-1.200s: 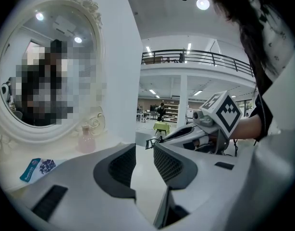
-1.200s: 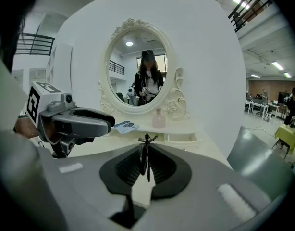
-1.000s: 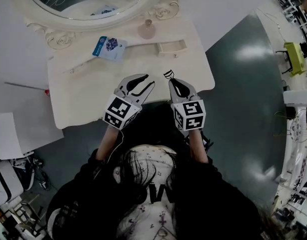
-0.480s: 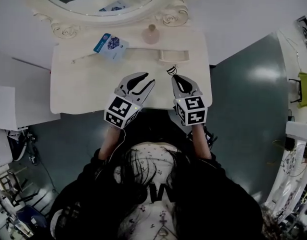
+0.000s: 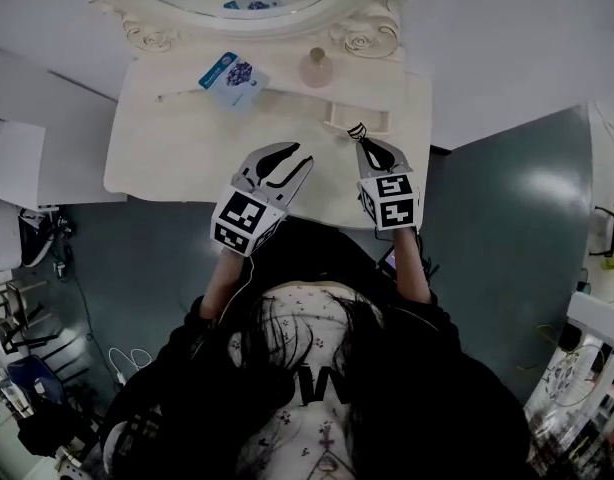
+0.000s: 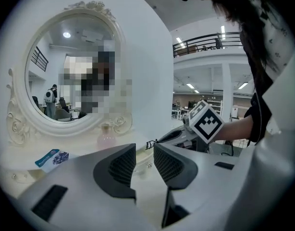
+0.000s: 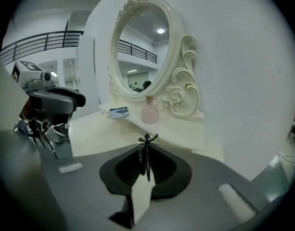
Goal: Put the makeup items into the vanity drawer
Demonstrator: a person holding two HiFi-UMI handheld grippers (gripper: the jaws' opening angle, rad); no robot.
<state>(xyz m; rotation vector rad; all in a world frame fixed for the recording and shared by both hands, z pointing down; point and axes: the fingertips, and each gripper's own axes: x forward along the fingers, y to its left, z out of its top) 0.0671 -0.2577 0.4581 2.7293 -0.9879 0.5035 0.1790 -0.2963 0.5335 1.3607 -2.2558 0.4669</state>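
2 units over the vanity [image 5: 167,153]: left gripper [image 5: 287,160] jaws spread, empty; right gripper [image 5: 371,146] pinches a thin black makeup tool [image 5: 357,130] pointing to 12 o'clock.

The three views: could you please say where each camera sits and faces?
Head view: on the person's head, steeply down onto the vanity; hair, forearms show.
Left gripper view: on the left hand-held gripper, toward the mirror; open jaws show.
Right gripper view: on the right hand-held gripper, likewise; jaws shut on a black tool.
All share the pink bottle.
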